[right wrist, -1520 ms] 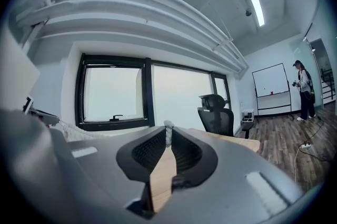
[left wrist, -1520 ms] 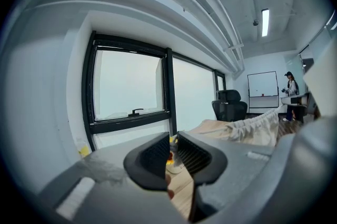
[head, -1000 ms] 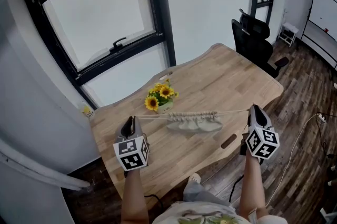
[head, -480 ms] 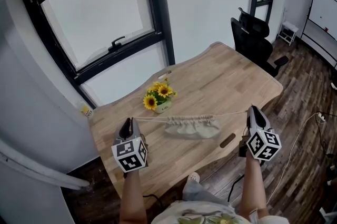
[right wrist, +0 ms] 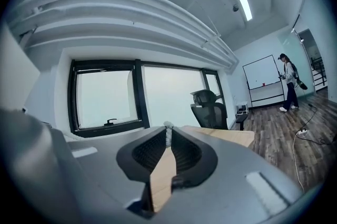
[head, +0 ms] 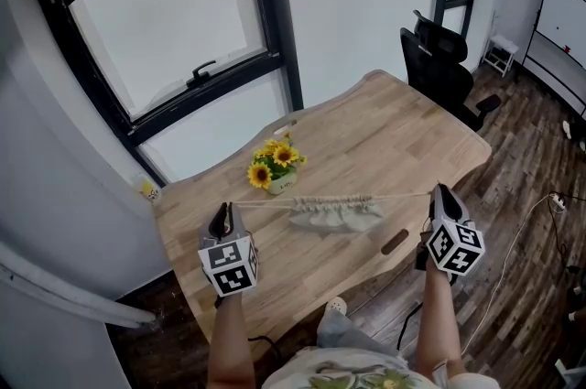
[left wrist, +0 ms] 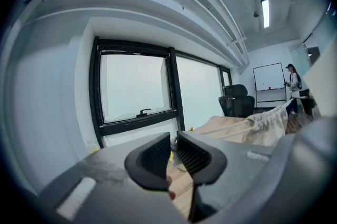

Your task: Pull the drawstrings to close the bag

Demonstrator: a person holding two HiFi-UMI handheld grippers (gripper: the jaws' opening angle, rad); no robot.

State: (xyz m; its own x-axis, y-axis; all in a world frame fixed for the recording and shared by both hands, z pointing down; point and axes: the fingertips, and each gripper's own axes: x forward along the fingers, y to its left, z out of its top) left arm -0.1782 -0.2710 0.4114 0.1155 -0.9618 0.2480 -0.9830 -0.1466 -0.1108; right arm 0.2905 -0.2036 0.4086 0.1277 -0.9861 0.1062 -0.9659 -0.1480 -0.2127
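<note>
A beige cloth bag (head: 335, 215) lies on the wooden table (head: 394, 135), its mouth bunched into ruffles. One drawstring (head: 261, 203) runs taut from it to my left gripper (head: 224, 211), another (head: 407, 195) to my right gripper (head: 439, 191). In the left gripper view the jaws (left wrist: 173, 152) stand nearly together and have just been closing; the string between them is hidden there, and the bag (left wrist: 269, 124) shows at the right. In the right gripper view the white string end (right wrist: 168, 132) sticks up between the shut pads of the right gripper (right wrist: 168, 139).
A small pot of sunflowers (head: 273, 167) stands just behind the left string. A black office chair (head: 444, 67) is at the table's far right end. A slot (head: 396, 242) is cut near the table's front edge. A large window is behind; a person (right wrist: 288, 83) stands far off.
Both grippers have kept their places and the strings stay taut. The bag has barely shifted on the table.
</note>
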